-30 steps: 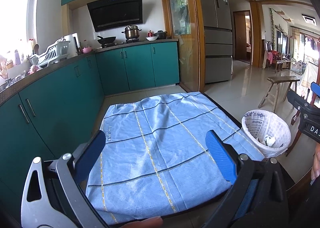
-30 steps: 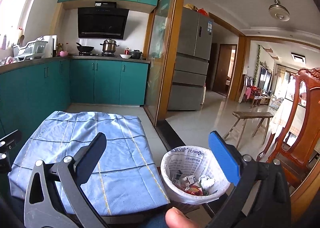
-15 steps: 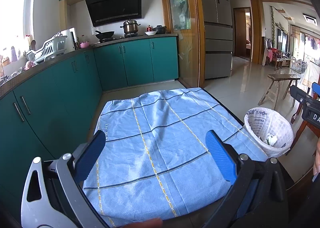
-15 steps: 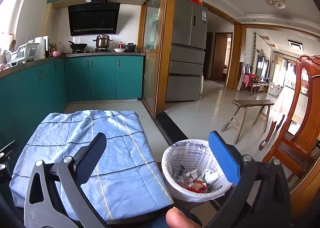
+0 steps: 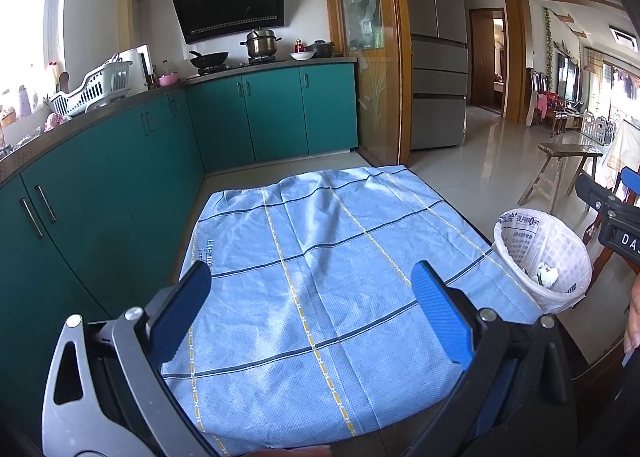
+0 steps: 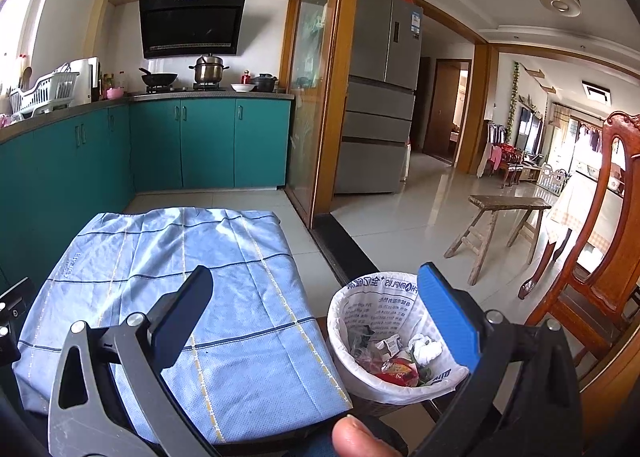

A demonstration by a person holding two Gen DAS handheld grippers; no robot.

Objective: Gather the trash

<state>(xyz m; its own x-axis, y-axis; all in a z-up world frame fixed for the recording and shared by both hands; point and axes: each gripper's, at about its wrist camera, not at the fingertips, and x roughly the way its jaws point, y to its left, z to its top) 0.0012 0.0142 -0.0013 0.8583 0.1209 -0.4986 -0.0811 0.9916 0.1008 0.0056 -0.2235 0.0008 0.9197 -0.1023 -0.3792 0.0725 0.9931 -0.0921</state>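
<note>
A white-lined trash basket (image 6: pixel 360 317) stands at the table's right edge, holding wrappers and crumpled paper (image 6: pixel 400 357); it also shows in the left wrist view (image 5: pixel 520 241). A blue checked cloth (image 5: pixel 320 277) covers the table (image 6: pixel 180 317) and carries no loose trash that I can see. My left gripper (image 5: pixel 308 309) is open and empty above the cloth's near half. My right gripper (image 6: pixel 316 317) is open and empty, hovering over the cloth's right edge, its right finger (image 6: pixel 448 313) in front of the basket.
Teal kitchen cabinets (image 5: pixel 120 161) run along the left and back, with a stove and pots (image 6: pixel 208 73). A wooden chair (image 6: pixel 592 257) stands at the right. A wooden stool (image 6: pixel 500 225) and a fridge (image 6: pixel 380 97) are farther off on the tiled floor.
Both grippers have risen and tilted slightly, so table and basket sit lower in view. Both stayed open and empty.
</note>
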